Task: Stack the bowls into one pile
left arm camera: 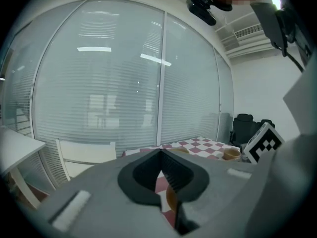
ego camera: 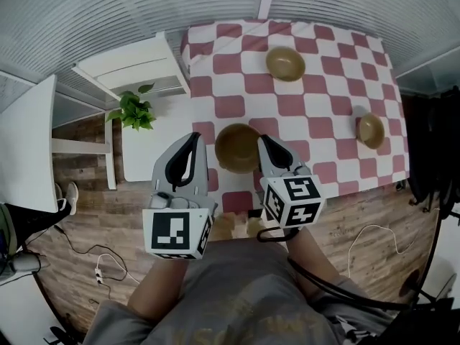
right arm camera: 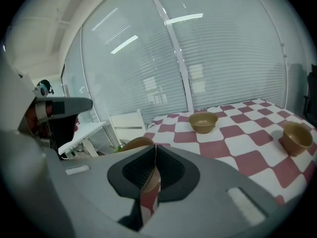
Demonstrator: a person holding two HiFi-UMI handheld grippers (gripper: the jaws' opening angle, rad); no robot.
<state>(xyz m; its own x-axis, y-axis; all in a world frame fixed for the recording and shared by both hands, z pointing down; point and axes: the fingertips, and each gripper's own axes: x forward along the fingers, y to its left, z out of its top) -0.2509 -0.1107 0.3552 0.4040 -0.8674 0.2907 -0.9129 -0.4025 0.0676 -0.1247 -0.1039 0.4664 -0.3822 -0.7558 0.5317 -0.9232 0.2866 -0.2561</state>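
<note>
My left gripper [ego camera: 191,141] comes first, at the near left corner of the desk [ego camera: 323,106]. Its jaws are clenched tip to tip with nothing between them. In the left gripper view only a sliver of brown and checked cloth shows through the slit below the tips.

Just to its right sits the big bowl [ego camera: 238,148], upright on the checked cloth. It lies between my two grippers, slightly ahead of and below both sets of tips. Neither hand is clearly nearer to it. I cannot tell from above whether either tip touches its rim, but the gripper views look out level over the desk, so I judge both are held above it.

My right gripper [ego camera: 266,142] flanks the bowl's other side, its jaws also clenched on nothing.

Further right and well back, toward the far edge, is the far bowl [ego camera: 285,63]. It lies ahead of my right jaws and a little right of their line [right arm camera: 203,121].

Furthest right, near the desk's right edge, stands the small bowl [ego camera: 371,130]. It is well apart from the other two and on my right hand's side, so I would reach for it with the right gripper.
</note>
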